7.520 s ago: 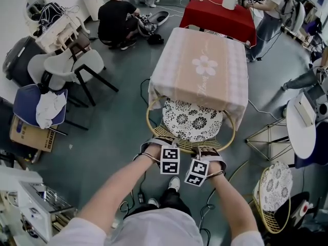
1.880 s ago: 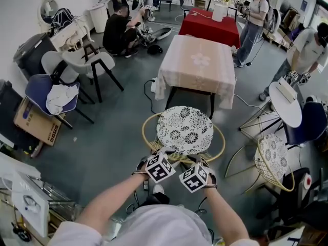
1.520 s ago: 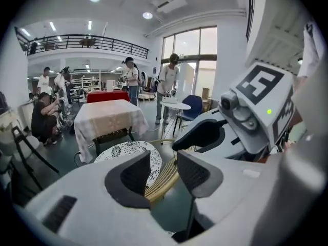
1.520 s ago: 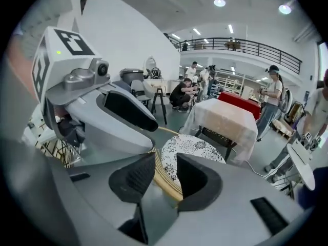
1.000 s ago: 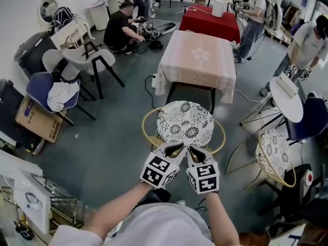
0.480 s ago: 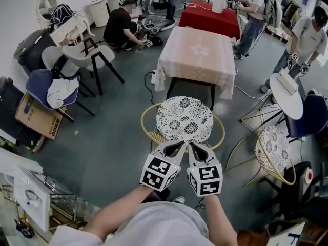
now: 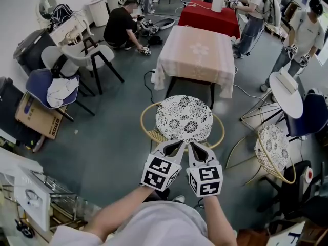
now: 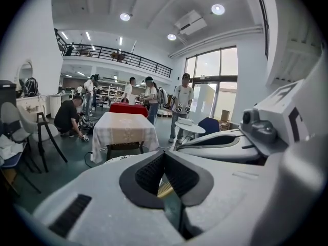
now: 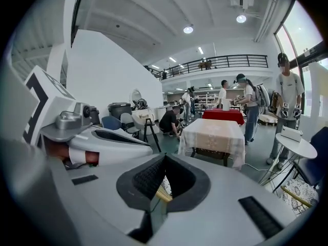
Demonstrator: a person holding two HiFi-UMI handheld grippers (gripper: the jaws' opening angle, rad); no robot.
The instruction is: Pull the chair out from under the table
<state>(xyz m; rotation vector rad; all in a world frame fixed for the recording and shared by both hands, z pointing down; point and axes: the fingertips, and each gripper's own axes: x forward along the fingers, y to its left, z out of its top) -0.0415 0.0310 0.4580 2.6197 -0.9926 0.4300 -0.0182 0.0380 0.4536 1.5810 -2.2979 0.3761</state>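
The wire chair (image 7: 184,118) with its black-and-white patterned round cushion and gold rim stands on the floor, out from under the table (image 7: 197,53) with the pale checked cloth. Its near rim lies just beyond my fingertips. My left gripper (image 7: 179,144) and right gripper (image 7: 191,145) hang side by side over that rim, both shut with nothing between the jaws. In the left gripper view the left gripper (image 8: 164,154) shows its pads together, with a bit of gold rim (image 8: 165,187) below. The right gripper (image 9: 163,158) looks the same, and the table (image 9: 212,132) stands beyond it.
A second patterned wire chair (image 7: 274,155) stands at the right beside a round white table (image 7: 286,99). White chairs (image 7: 84,60), a blue chair (image 7: 51,91) and a cardboard box (image 7: 36,119) fill the left. A person crouches (image 7: 119,24) far left; others stand by the red table (image 7: 210,14).
Since a second ago both grippers' jaws have closed with nothing in them and have risen slightly off the chair's near rim. The chair has stayed where it was, out from the table.
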